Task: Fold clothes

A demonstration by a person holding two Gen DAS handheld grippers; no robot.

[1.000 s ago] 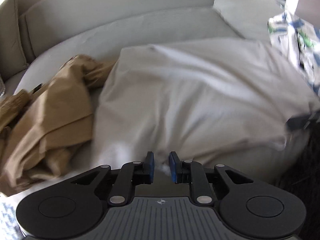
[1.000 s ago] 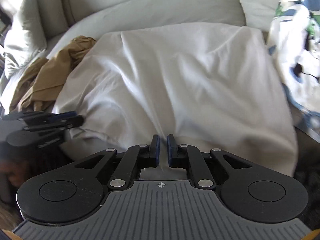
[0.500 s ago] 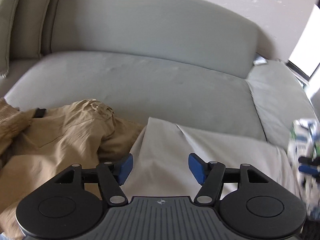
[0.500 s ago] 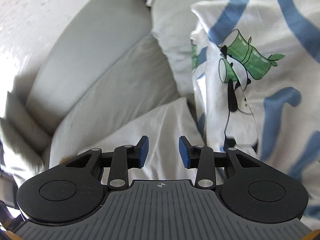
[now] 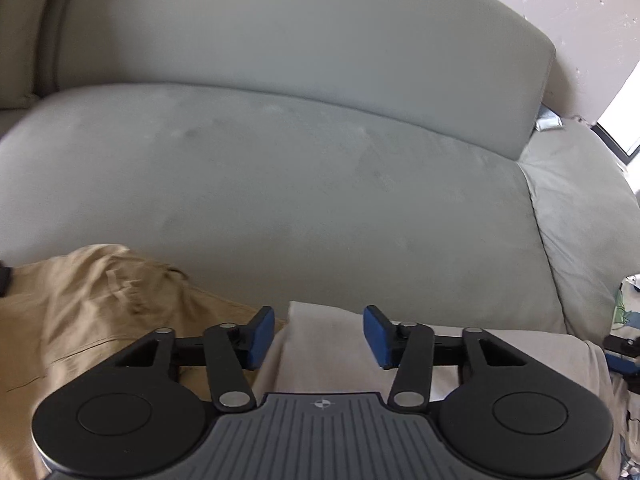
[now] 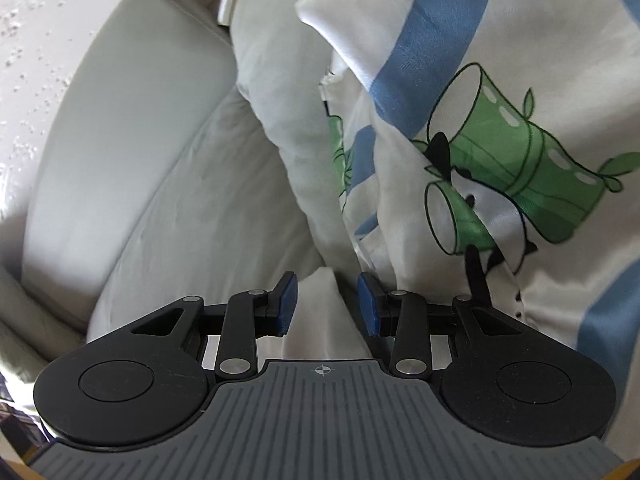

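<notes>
**One white fold down, the rest of the pile waiting**

Taking the grey sofa seat [image 5: 300, 184] as the landmark and reading from its left end: a tan garment [image 5: 80, 320] is lying crumpled on the seat's front left, showing no fold, so it looks like work not yet begun. Just right of it, touching its edge, the white garment [image 5: 324, 344] is lying along the seat's front with one straight, squared edge, which suggests at least one fold is made; how many more it needs cannot be told, since most of it is hiding under the tool. The left gripper [image 5: 319, 338] is hovering over that near corner with its jaws standing wide apart and nothing between the pads.

Further right, at the seat's right end by the side cushion [image 6: 276, 92], the right gripper [image 6: 327, 304] is hovering with its jaws parted rather less widely; a peak of white cloth is rising in the gap, but the pads are not closing on it. Right of that, a panda-print fabric [image 6: 500, 160] with blue stripes is lying bunched against the cushion, unfolded, and is probably waiting its turn
</notes>
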